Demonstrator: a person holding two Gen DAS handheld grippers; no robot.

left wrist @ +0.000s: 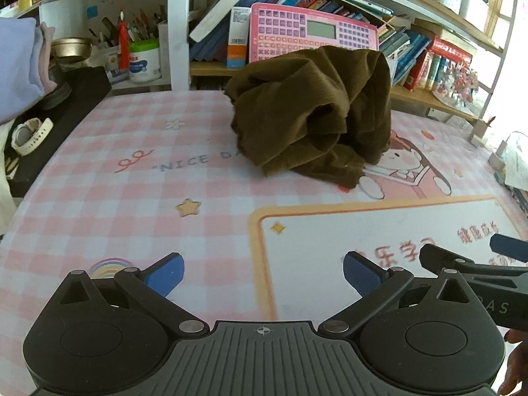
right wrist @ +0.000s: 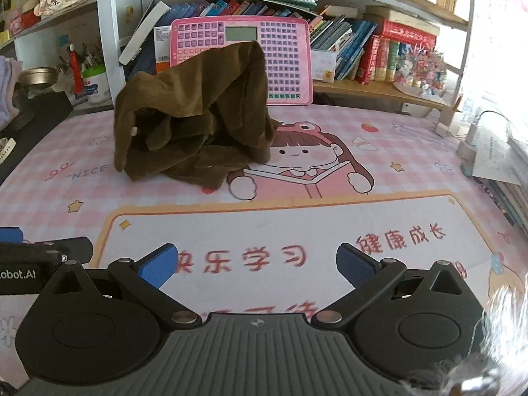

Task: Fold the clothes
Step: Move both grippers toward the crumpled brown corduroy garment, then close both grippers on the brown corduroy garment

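I have both tongs hovering low over the near edge of the worktop point(right wrist: 412, 171), side by side. The left tongs point(left wrist: 263, 275) stand with their blue pads wide apart and nothing between them; the right tongs point(right wrist: 257, 265) are spread just the same, also empty. From the left wrist view I can see the right tool's blue tip at the far right edge, close beside mine.

The brown garment point(left wrist: 313, 112) sits crumpled in a heap toward the back of the worktop, well apart from both tongs. It rests on the pink checked mat point(left wrist: 109, 198), partly covering the printed cartoon girl point(right wrist: 310, 151). One fold stands up tall at the heap's right side; I think it is a sleeve or trouser leg, but the bunching makes that hard to tell.

Behind the heap a pink toy keyboard point(right wrist: 283, 56) leans upright against the bookshelf point(right wrist: 379, 92). A white wristwatch point(left wrist: 31, 135) lies off the mat at the left.
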